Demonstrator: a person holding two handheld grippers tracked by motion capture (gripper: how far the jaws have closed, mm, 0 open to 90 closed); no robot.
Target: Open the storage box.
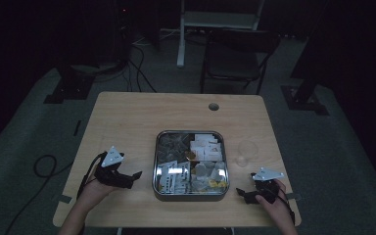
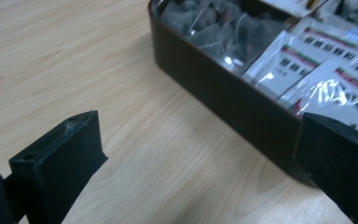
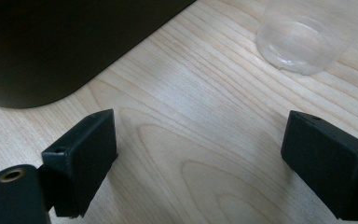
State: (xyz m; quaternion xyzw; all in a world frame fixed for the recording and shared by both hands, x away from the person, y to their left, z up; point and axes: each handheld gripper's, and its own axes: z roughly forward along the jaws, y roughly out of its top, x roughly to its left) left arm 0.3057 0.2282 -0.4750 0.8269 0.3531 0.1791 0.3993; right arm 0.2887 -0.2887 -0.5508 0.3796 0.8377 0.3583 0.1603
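Here, both grippers, left gripper (image 1: 136,175) and right gripper (image 1: 240,192), rest with jaws apart beside a metal tray (image 1: 155,166) of sachets (image 2: 307,51); their striped label print is unreadable.

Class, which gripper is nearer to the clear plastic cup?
Right. The right gripper sits just in front of the clear cup; the left gripper is across the tin from it.

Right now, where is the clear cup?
In the high view the cup stands on the table's right side, just right of the tin, ahead of the right claw.
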